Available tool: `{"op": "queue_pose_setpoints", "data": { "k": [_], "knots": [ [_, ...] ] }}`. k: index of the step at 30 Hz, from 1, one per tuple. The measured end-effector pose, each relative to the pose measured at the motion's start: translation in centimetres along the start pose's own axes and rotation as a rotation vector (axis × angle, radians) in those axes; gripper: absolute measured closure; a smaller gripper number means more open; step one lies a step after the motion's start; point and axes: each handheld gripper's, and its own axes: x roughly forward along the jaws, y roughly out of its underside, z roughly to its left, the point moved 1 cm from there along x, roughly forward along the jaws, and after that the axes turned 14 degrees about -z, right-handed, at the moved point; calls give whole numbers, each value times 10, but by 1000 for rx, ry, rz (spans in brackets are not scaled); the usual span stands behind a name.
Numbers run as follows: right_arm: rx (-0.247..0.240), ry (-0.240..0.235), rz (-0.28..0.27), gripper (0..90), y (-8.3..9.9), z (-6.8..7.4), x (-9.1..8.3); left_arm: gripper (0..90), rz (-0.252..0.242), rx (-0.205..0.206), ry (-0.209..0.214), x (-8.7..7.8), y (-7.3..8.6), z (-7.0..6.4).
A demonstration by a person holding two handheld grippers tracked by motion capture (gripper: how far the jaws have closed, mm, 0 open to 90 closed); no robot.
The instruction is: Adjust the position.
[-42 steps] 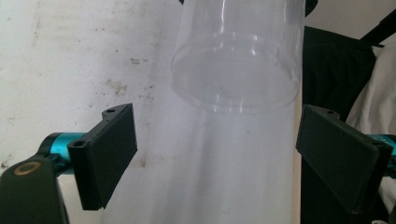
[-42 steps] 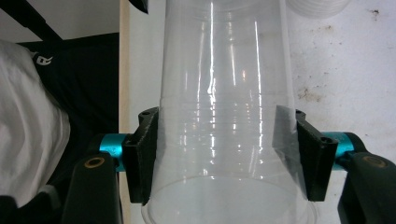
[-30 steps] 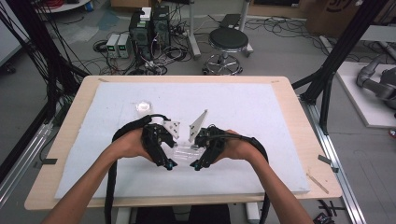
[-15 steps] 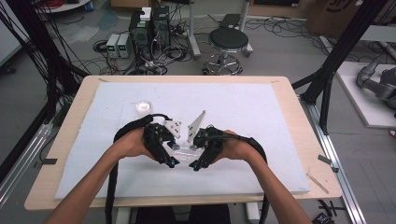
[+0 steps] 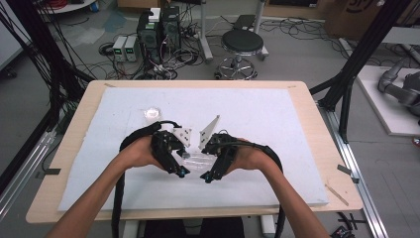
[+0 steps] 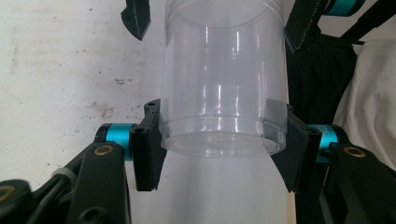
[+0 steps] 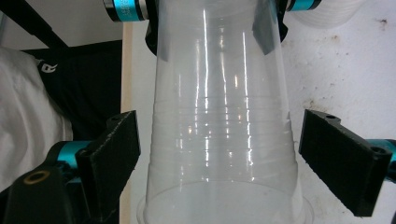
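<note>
A clear plastic cup [image 5: 197, 161] lies sideways in the air between my two grippers, just above the white mat. My left gripper [image 6: 222, 140] is shut on the cup's [image 6: 224, 79] narrow base, one black jaw on each side. My right gripper [image 7: 219, 158] faces it from the other end, open, its jaws standing on either side of the cup's [image 7: 219, 116] wide rim end with small gaps. In the high view the left gripper [image 5: 181, 171] and right gripper [image 5: 209, 176] point at each other near the table's front middle.
The white mat [image 5: 277, 119] covers most of the wooden table [image 5: 322, 134]. A small clear plastic piece [image 5: 152, 114] rests on the mat behind the left hand. Grey three-cornered plates stand up from both grippers. A stool [image 5: 241, 43] and computer boxes stand on the floor beyond the table.
</note>
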Motion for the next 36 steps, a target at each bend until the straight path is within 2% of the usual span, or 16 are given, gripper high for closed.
{"op": "queue_pose_setpoints", "data": {
  "k": [2, 5, 8, 9, 10, 13, 15, 17, 21, 31, 36],
  "knots": [
    [6, 3, -11, 126, 0, 0, -2, 421, -11, -2, -5, 0, 1, 0],
    [17, 5, -56, 126, -1, 1, -7, 420, -67, -20, -11, -2, 5, 0],
    [18, 15, -152, 126, 2, 1, -14, 419, -91, -10, -51, -8, 13, -2],
    [20, 20, -188, 126, 3, 1, -17, 419, -139, -17, -46, -11, 18, -4],
    [23, 24, -241, 126, 5, 1, -19, 419, -163, -22, -44, -12, 20, -4],
    [19, 34, -347, 126, 8, 1, -24, 419, -171, -13, -65, -14, 29, -7],
    [19, 49, -391, 126, 10, 2, -26, 419, -209, -22, -69, -15, 34, -8],
    [18, 53, -422, 126, 12, 2, -27, 419, -263, -27, -78, -16, 38, -8],
    [26, 69, -474, 126, 18, 3, -32, 419, -328, -29, -88, -18, 43, -7],
    [57, 79, -598, 126, 35, 4, -40, 419, -462, -43, -90, -14, 61, -5],
    [74, 81, -628, 126, 42, 5, -41, 419, -551, -52, -90, -14, 70, -4]
  ]
}}
